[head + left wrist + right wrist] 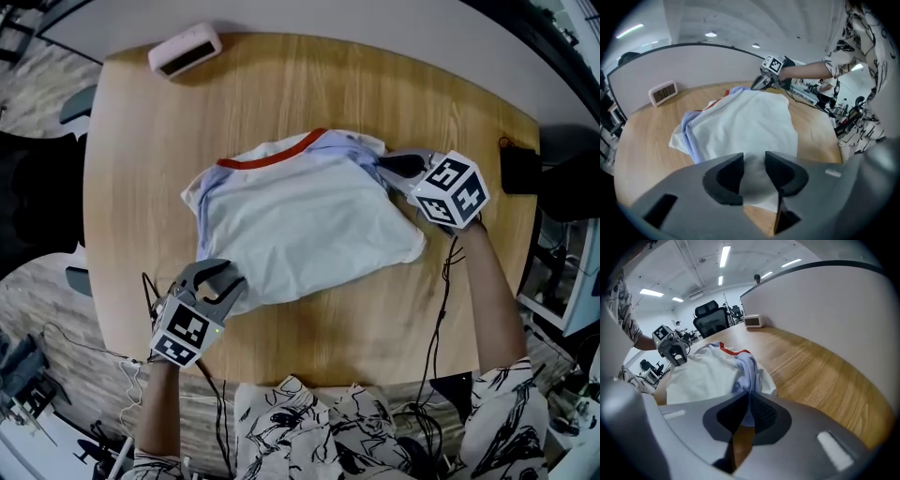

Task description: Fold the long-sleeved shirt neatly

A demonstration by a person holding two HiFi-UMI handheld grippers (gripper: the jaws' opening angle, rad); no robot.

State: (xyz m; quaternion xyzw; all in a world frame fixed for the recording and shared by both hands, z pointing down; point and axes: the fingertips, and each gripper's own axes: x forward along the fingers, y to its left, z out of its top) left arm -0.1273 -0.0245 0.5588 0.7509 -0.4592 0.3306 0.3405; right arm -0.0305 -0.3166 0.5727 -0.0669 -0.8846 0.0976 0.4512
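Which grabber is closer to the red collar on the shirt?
Right. The right gripper pinches the shirt just beside the red collar; the left gripper is at the shirt's opposite, bottom edge.

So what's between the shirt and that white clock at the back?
Nothing: only bare wooden table separates the shirt and the clock, clearest in the head view.

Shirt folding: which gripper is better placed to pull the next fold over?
Probably the right gripper: its fingers are shut on the long-sleeved shirt near the collar. The left gripper has its fingers apart, loose around the shirt's edge.
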